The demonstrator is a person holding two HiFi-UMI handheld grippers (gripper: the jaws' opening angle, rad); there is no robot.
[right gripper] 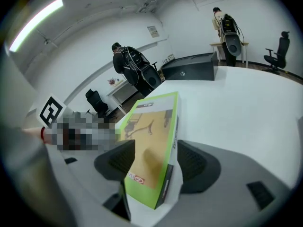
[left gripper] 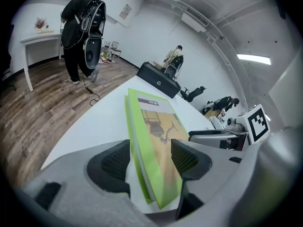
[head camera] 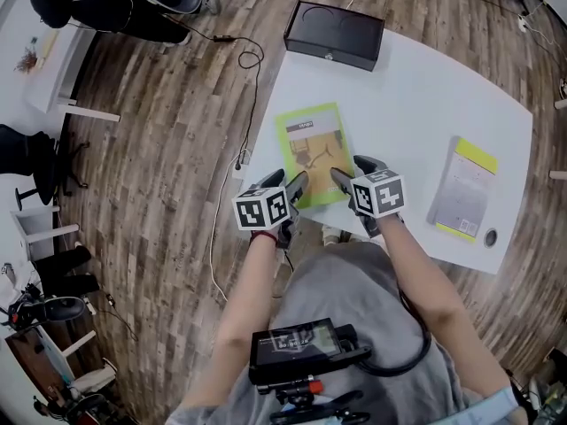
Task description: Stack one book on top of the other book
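Green book (head camera: 312, 153) lies flat on the white table (head camera: 407, 87), roughly mid-table and close to the near edge, cover up.

- **Other book:** grey w/ a yellow strip (head camera: 465, 189), at approx 3 o'clock from the green one, well apart, also flat. Nothing is on top of it.
- **L gripper** (head camera: 292, 189): at the green book's 7 o'clock corner. Its own view shows the jaws apart, w/ the book's near edge (left gripper: 154, 141) between the pads. There's a clear gap on one side, so it isn't clamped.
- **R gripper** (head camera: 353, 172): at the 5 o'clock corner, same story. Jaws are wide and the book's corner (right gripper: 151, 145) sits between them w/ a gap either side, so no grip yet.
- **Further out:** black box (head camera: 334, 34) at 12 o'clock by the table's far edge. A person w/ a backpack stands on the wood floor beyond.

Progress: early, imo. Both tools are lined up on the green book, but nothing is lifted or stacked. Left to do is close both on the near edge, lift, carry toward 3 o'clock and lay it square on the grey book. Holding only one edge, the far end could sag, so the lift should stay even.
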